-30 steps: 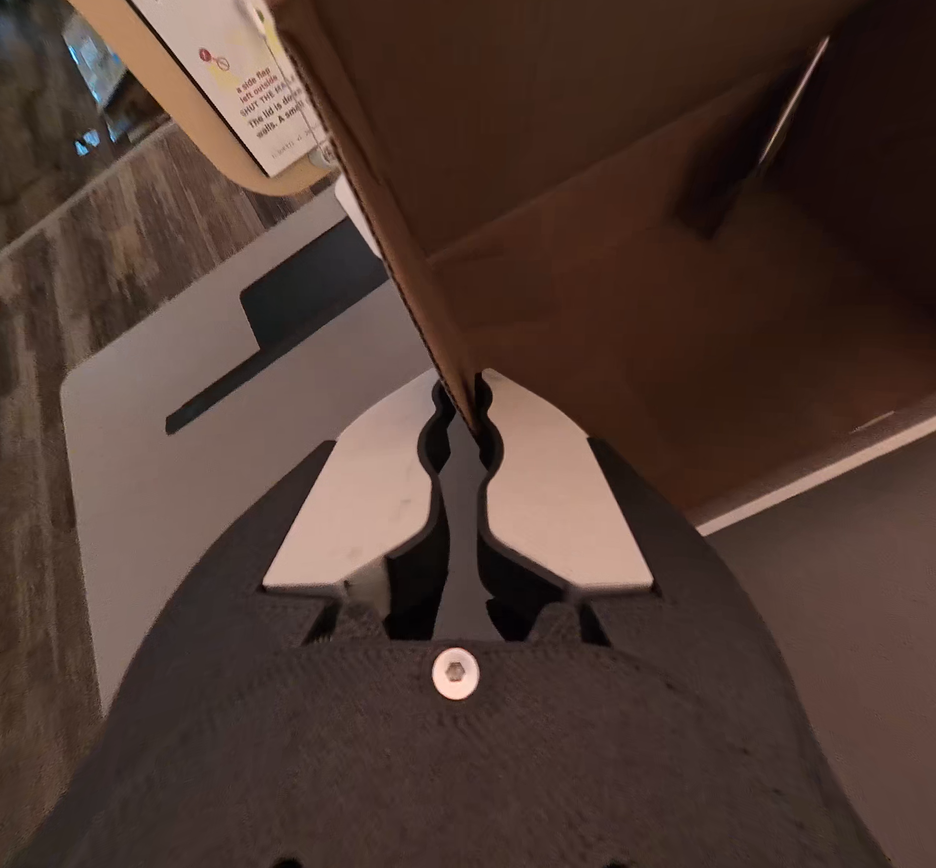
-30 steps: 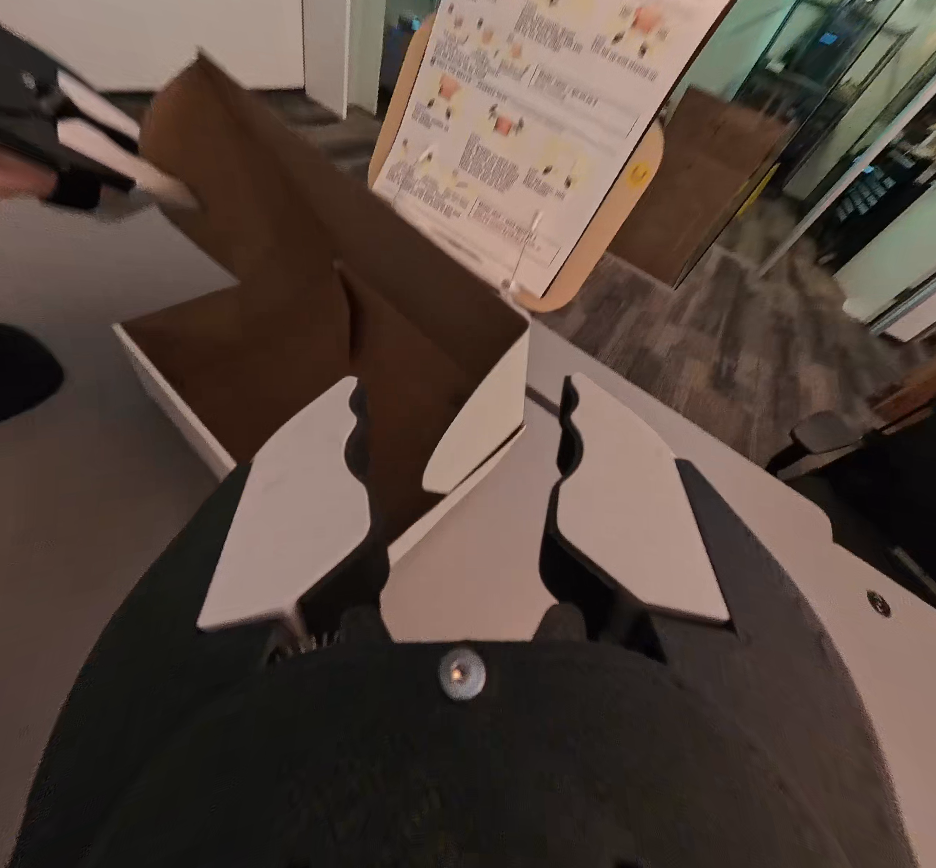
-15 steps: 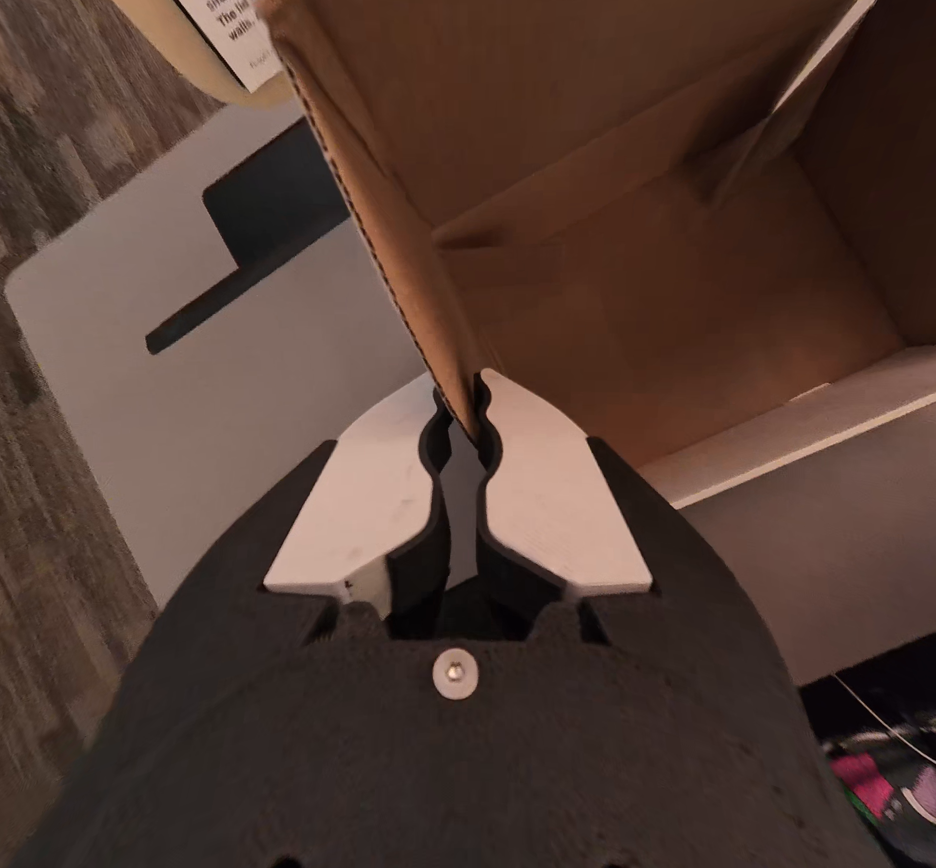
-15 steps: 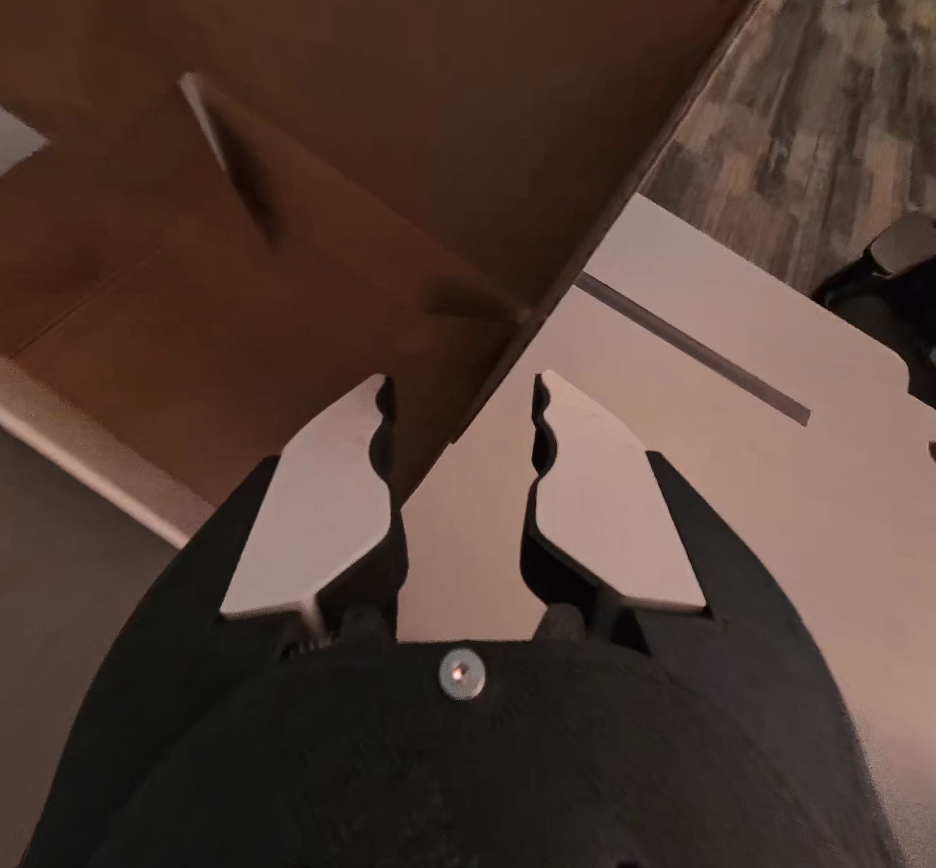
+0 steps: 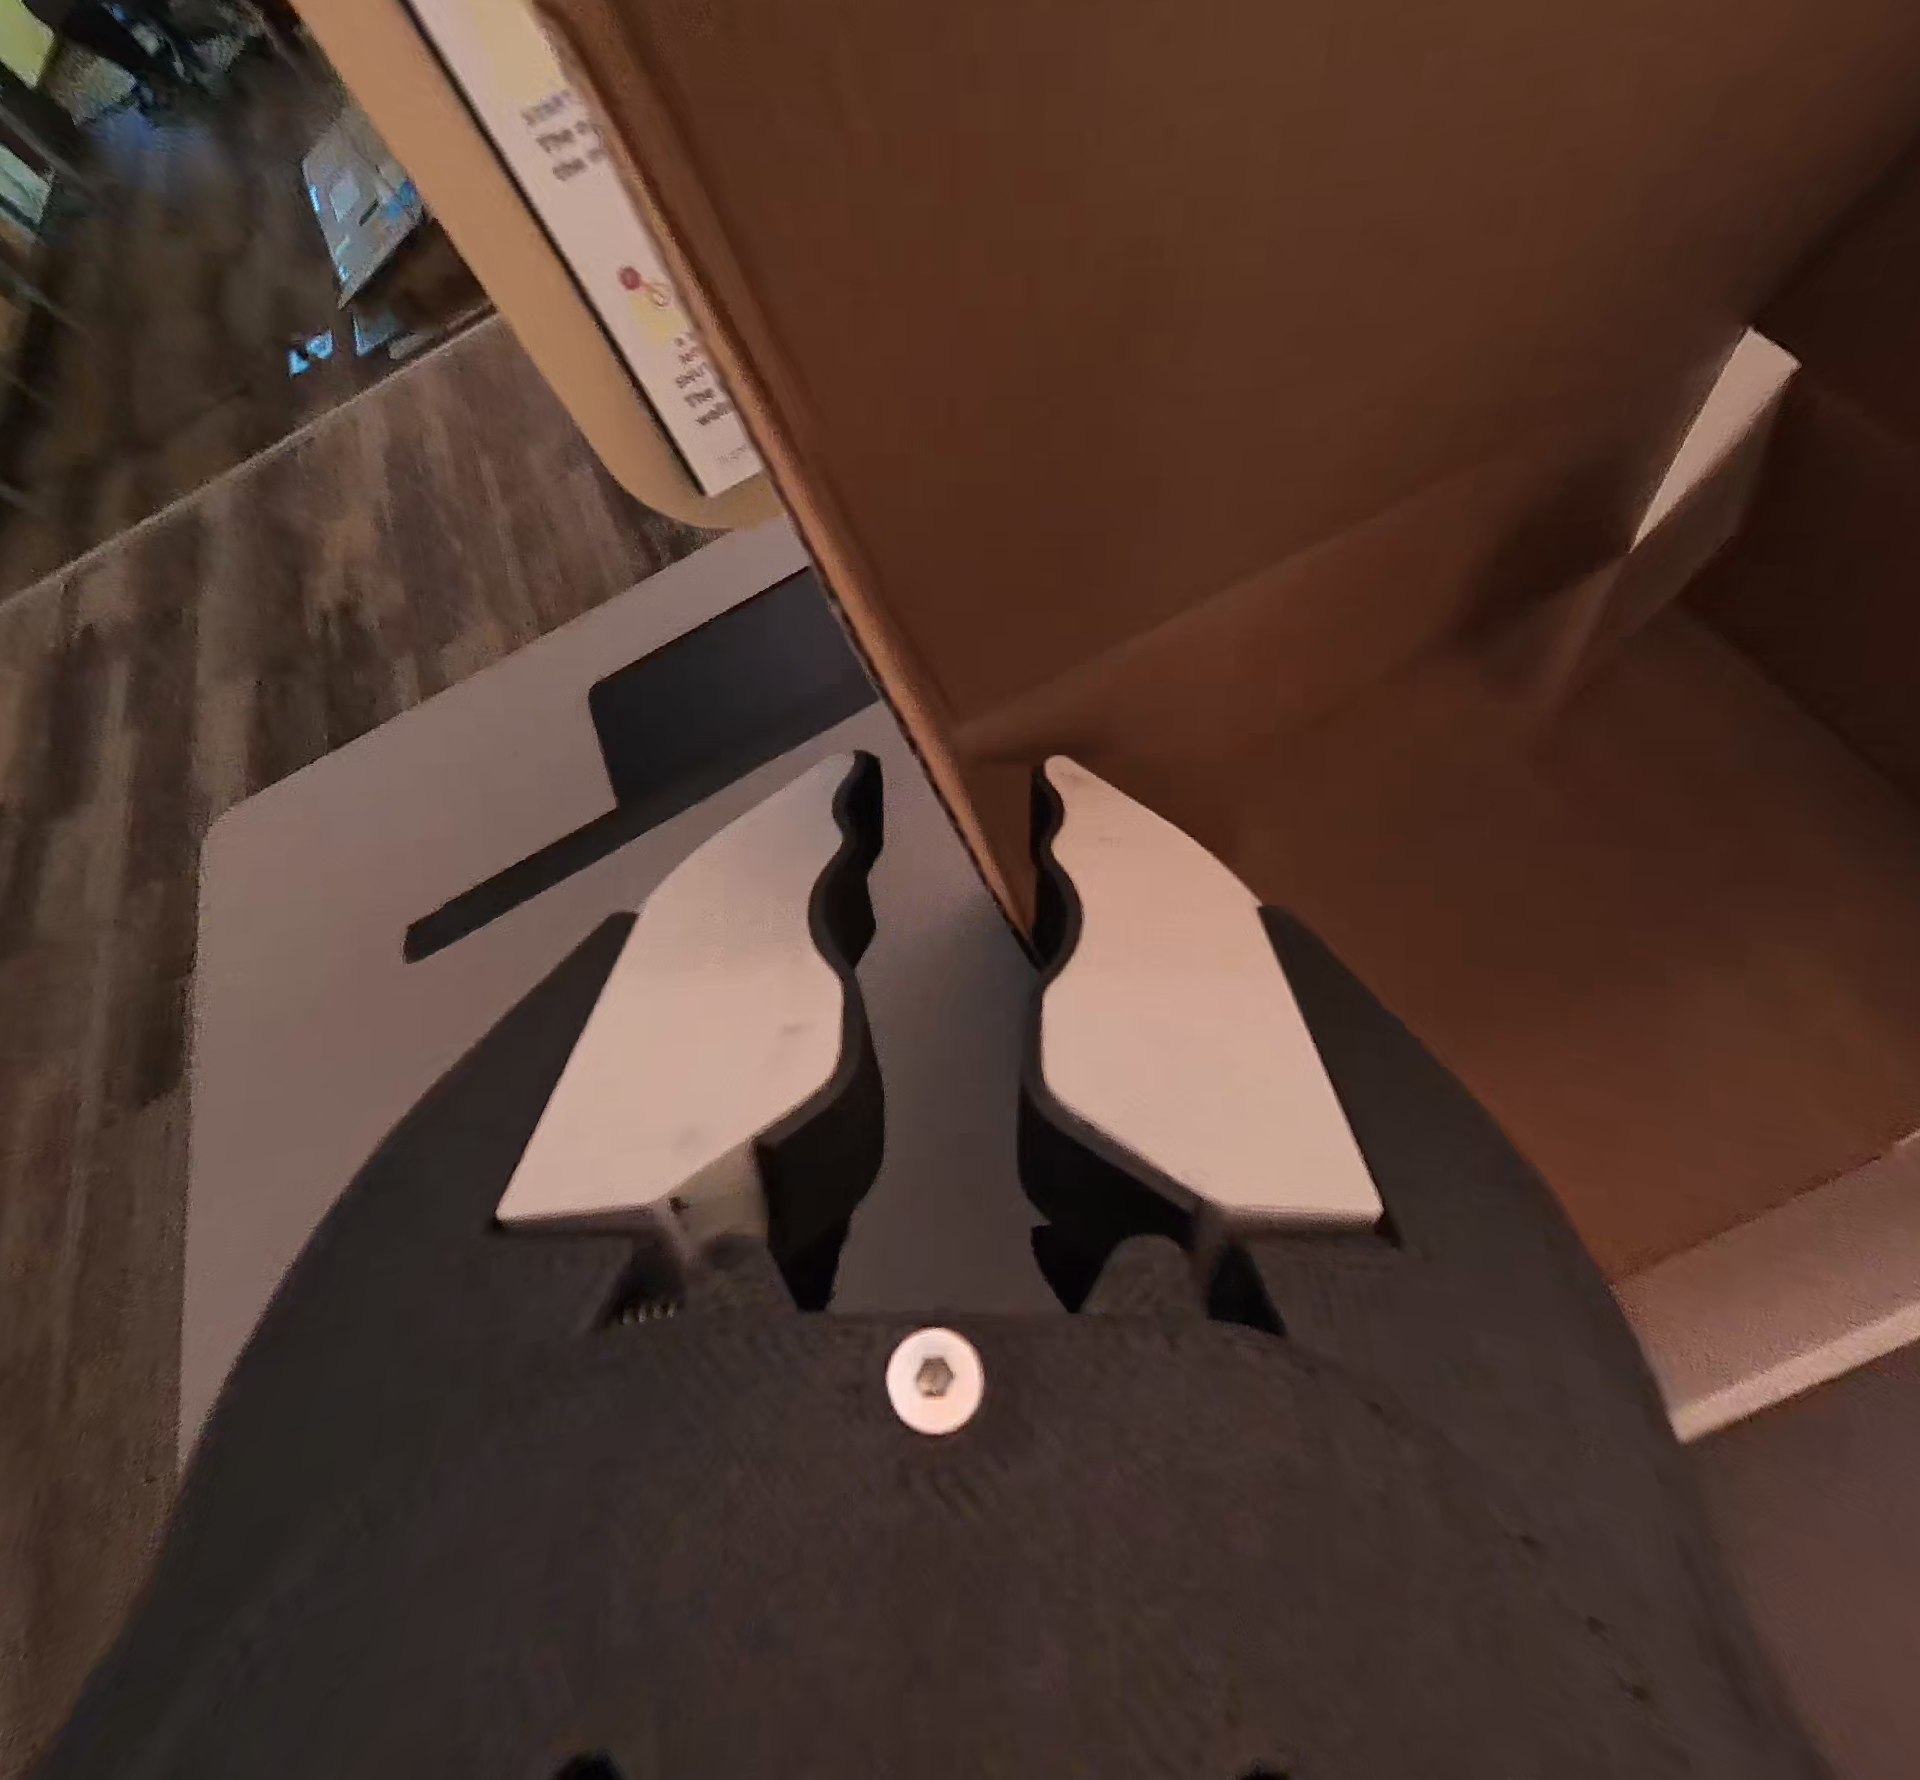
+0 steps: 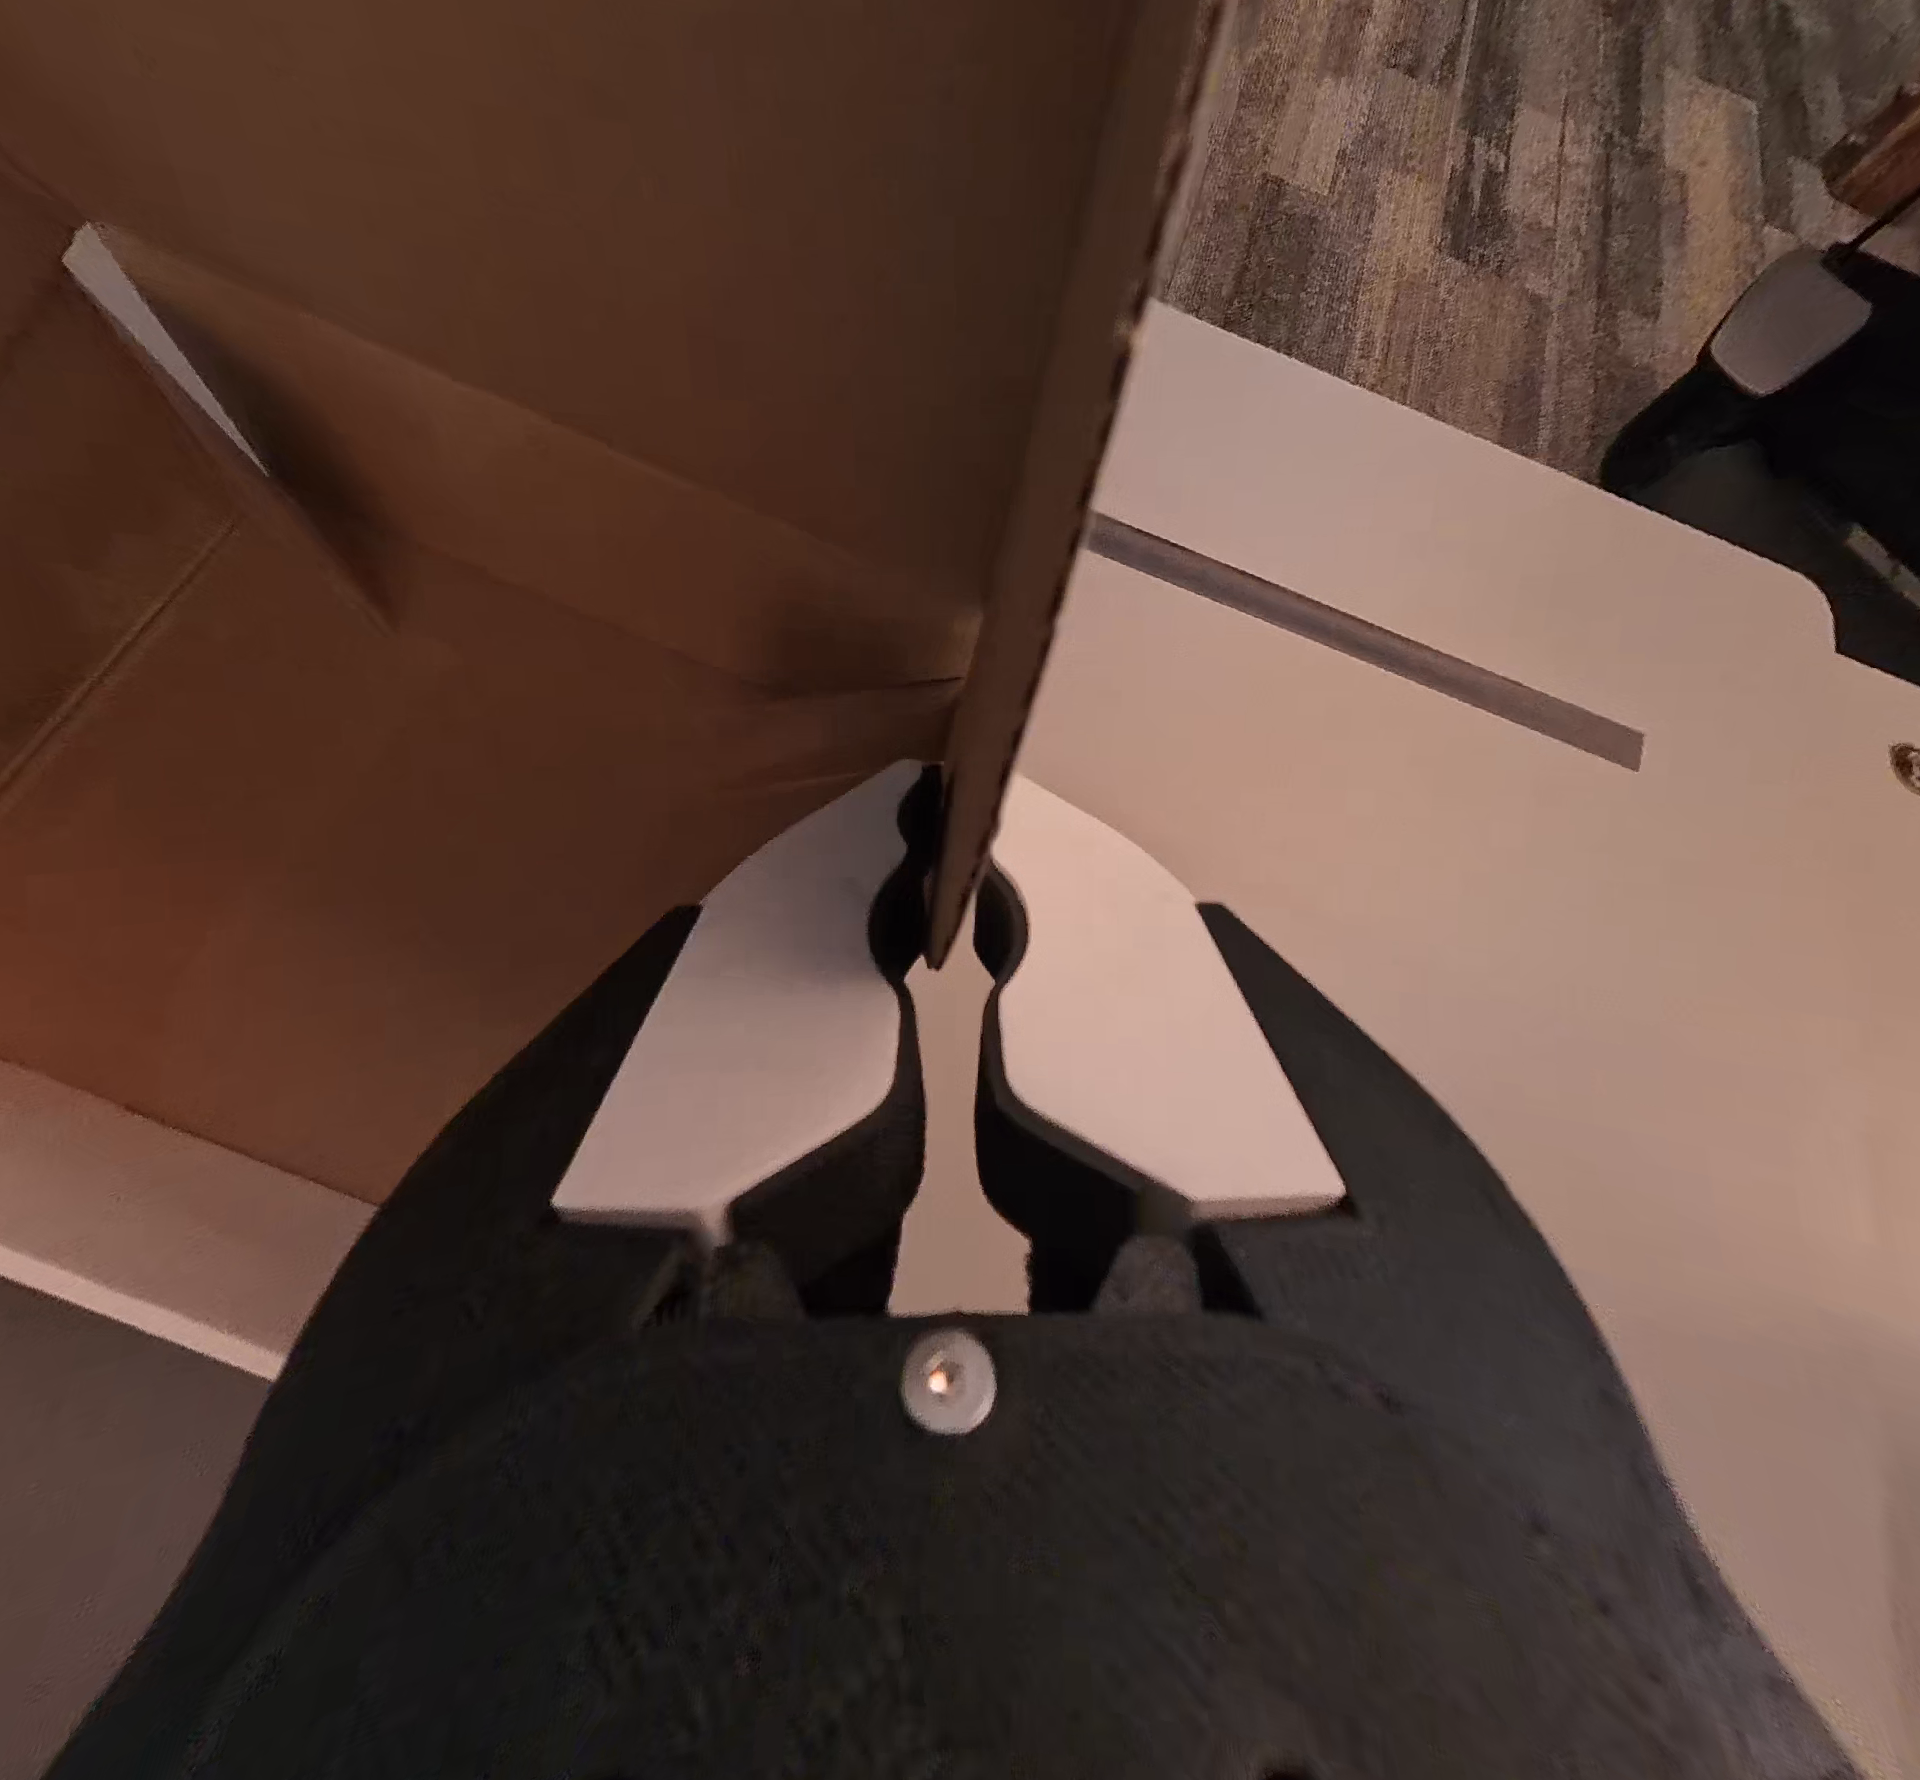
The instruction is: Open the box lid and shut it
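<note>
The cardboard box (image 5: 1558,899) stands open on the table, brown inside with a white front wall (image 5: 1766,1315). Its lid (image 5: 1143,276) is raised and leans over the box. My left gripper (image 5: 956,774) is open. The lid's left edge runs down between its fingers and touches the right finger (image 5: 1143,1003). In the right wrist view the lid (image 6: 623,172) fills the upper left. My right gripper (image 6: 961,847) is shut on the lid's right edge (image 6: 1091,380) near its lower end.
A board with a printed instruction sheet (image 5: 499,172) stands behind the box. The white table (image 5: 364,899) has a black slot (image 5: 717,691) on the left and a grey strip (image 6: 1351,650) on the right. A dark chair (image 6: 1787,380) stands on the carpet beyond the table's right end.
My left gripper has opened and let go of the lid's left edge. My right gripper has closed on the lid's right edge. The lid stays raised.
</note>
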A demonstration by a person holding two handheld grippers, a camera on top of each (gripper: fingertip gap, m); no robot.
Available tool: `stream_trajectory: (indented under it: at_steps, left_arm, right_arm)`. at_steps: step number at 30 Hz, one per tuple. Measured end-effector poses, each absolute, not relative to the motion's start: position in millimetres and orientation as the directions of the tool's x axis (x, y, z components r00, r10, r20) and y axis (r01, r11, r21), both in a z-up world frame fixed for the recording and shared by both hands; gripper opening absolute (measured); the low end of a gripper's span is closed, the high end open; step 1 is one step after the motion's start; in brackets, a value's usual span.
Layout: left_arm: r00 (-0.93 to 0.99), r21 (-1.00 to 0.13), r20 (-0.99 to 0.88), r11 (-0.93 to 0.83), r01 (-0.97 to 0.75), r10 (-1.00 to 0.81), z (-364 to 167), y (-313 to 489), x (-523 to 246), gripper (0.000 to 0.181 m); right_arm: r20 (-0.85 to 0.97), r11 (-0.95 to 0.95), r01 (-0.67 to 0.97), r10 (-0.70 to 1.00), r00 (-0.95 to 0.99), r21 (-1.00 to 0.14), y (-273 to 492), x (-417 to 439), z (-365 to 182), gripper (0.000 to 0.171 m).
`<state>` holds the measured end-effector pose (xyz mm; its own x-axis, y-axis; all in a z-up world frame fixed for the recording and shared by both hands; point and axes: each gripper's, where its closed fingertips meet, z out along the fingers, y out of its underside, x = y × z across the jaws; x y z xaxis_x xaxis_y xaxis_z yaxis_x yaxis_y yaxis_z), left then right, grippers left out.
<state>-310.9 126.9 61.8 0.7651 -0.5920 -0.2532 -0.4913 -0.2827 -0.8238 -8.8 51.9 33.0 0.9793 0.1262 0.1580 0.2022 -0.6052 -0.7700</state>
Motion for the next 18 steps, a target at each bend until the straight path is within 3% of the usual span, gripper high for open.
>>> stream_trajectory:
  at_steps: [1, 3, 5, 8, 12, 16, 18]
  left_arm:
    - [0.747, -0.804, -0.245, -0.302, -0.513, -0.617, 49.8, 126.9, -307.1, 0.032]
    - [0.729, -0.732, -0.203, -0.393, -0.556, -0.654, 21.3, 127.8, -304.1, 0.051]
    - [0.719, -0.692, -0.167, -0.439, -0.573, -0.675, -0.3, 132.7, -300.2, 0.052]
    - [0.676, -0.717, -0.100, -0.419, -0.558, -0.730, -12.1, 137.6, -284.1, 0.032]
    - [0.707, -0.715, -0.226, -0.379, -0.587, -0.670, -3.4, 153.4, -299.8, 0.007]
    - [0.741, -0.733, -0.179, -0.414, -0.539, -0.647, 7.4, 156.2, -314.3, 0.004]
    - [0.765, -0.739, -0.163, -0.436, -0.513, -0.623, 11.0, 159.2, -325.8, 0.003]
  right_arm:
    - [0.158, -0.610, 0.199, 0.121, 0.980, -0.767, 52.6, -7.7, 31.6, 0.004]
    - [0.162, -0.622, 0.199, 0.115, 0.980, -0.758, 53.7, -5.3, 28.8, 0.004]
    - [0.144, -0.620, 0.186, 0.118, 0.983, -0.762, 54.4, -4.7, 28.9, 0.004]
    - [0.131, -0.620, 0.181, 0.125, 0.983, -0.763, 53.3, -3.0, 29.0, 0.005]
    - [0.126, -0.548, 0.203, 0.175, 0.976, -0.812, 61.1, -6.2, 34.4, 0.019]
    - [0.232, -0.332, 0.291, 0.206, 0.951, -0.897, 84.1, -8.6, 46.8, 0.042]
    - [0.265, -0.238, 0.315, 0.220, 0.939, -0.919, 90.9, -15.0, 47.8, 0.045]
